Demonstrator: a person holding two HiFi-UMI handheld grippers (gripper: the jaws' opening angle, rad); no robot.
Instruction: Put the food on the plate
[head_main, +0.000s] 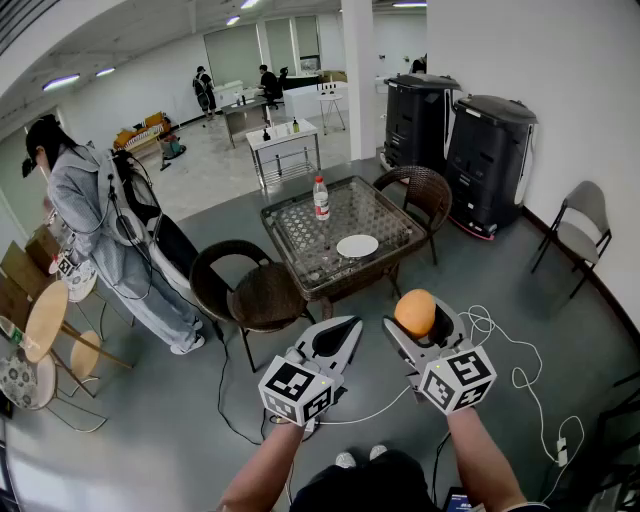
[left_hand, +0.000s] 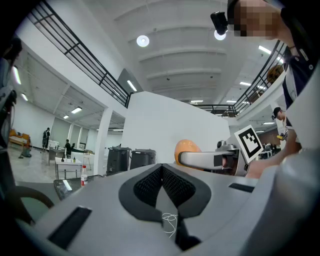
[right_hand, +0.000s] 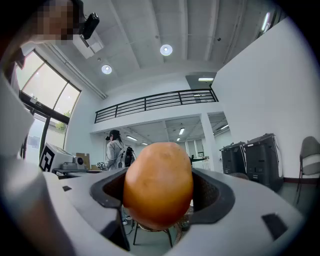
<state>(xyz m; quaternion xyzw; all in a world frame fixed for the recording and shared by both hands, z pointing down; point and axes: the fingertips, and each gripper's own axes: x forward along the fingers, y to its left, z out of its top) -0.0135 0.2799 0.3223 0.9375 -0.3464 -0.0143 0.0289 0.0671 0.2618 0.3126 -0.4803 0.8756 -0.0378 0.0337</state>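
The right gripper (head_main: 419, 320) is gripping the food (right_hand: 158, 186), a rounded orange-brown piece; its jaws are standing wide and pressing on the piece's two sides, and in the right gripper view the piece is filling the space between the dark pads (right_hand: 215, 192). The left gripper (head_main: 347, 327) is carrying nothing; its jaws are lying shut, the ribbed pads meeting along a single line in the left gripper view. Both grippers are pointing level, side by side but apart, out in front of the person and over the grey floor (head_main: 560, 400); the food is hanging in the air, well apart from the plate (head_main: 357, 246). The white plate is lying on the glass-topped table (head_main: 390, 212), towards its nearer right part; a bottle (head_main: 321, 198) with a red cap is standing upright on the same top, apart from the plate. Two dark wicker chairs are standing at the table; one wicker chair (head_main: 255, 292) is sitting at its near left corner, the other wicker chair (head_main: 425, 190) at its far right side. A person in a grey top (head_main: 95, 225) is standing at the left, well away from the table; two black machines (head_main: 488, 160) are standing against the white wall at the right; a grey chair (head_main: 582, 222) is standing further along that wall; a white cable (head_main: 505, 345) is trailing over the floor just right of the right gripper.
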